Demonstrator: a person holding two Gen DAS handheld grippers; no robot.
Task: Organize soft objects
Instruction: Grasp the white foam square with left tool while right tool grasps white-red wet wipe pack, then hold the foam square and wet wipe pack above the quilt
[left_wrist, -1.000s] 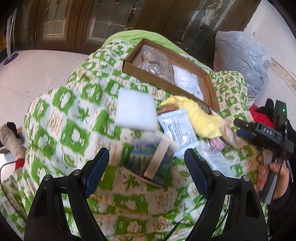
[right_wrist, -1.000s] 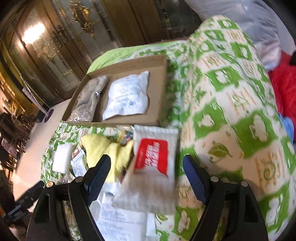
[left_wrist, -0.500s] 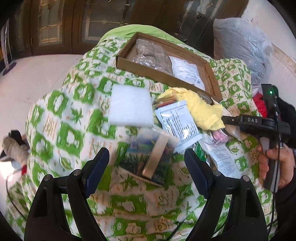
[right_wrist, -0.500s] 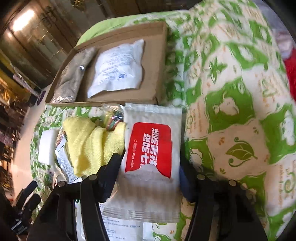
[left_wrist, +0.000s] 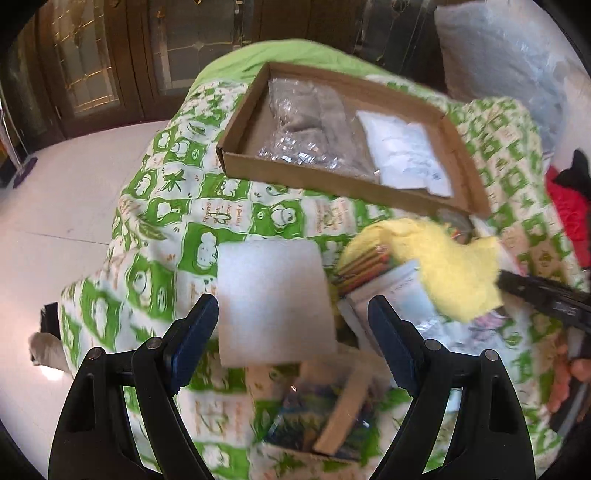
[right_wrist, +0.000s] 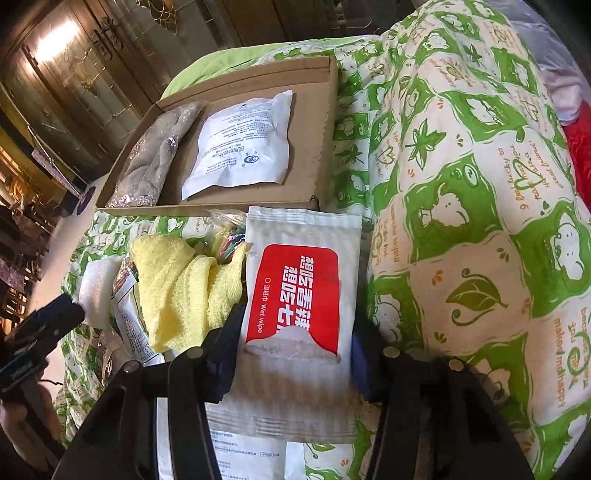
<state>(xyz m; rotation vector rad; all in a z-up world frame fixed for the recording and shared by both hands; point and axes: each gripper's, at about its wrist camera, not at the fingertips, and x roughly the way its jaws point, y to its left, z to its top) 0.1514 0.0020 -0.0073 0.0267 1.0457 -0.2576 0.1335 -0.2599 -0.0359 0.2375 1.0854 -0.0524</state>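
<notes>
My right gripper (right_wrist: 295, 350) is shut on a red-and-white wet wipe pack (right_wrist: 301, 295), gripping its two sides just in front of the cardboard box (right_wrist: 321, 147). The box holds a grey foil bag (right_wrist: 151, 162) and a white pouch (right_wrist: 240, 147). A yellow towel (right_wrist: 177, 291) lies left of the pack. My left gripper (left_wrist: 291, 332) is open, its jaws either side of a white foam pad (left_wrist: 273, 299) on the green patterned cloth. The box (left_wrist: 295, 173), the towel (left_wrist: 450, 273) and the right gripper (left_wrist: 543, 295) show in the left wrist view.
A picture pack with a wooden stick (left_wrist: 325, 417) lies below the foam pad. Coloured pencils (left_wrist: 365, 269) and white sachets (left_wrist: 399, 299) lie beside the towel. A clear plastic bag (left_wrist: 509, 74) and red cloth (left_wrist: 569, 218) sit at the right. White floor (left_wrist: 55, 221) lies left.
My right gripper closed on the wet wipe pack. My left gripper moved forward from over the picture pack to the white foam pad, staying open.
</notes>
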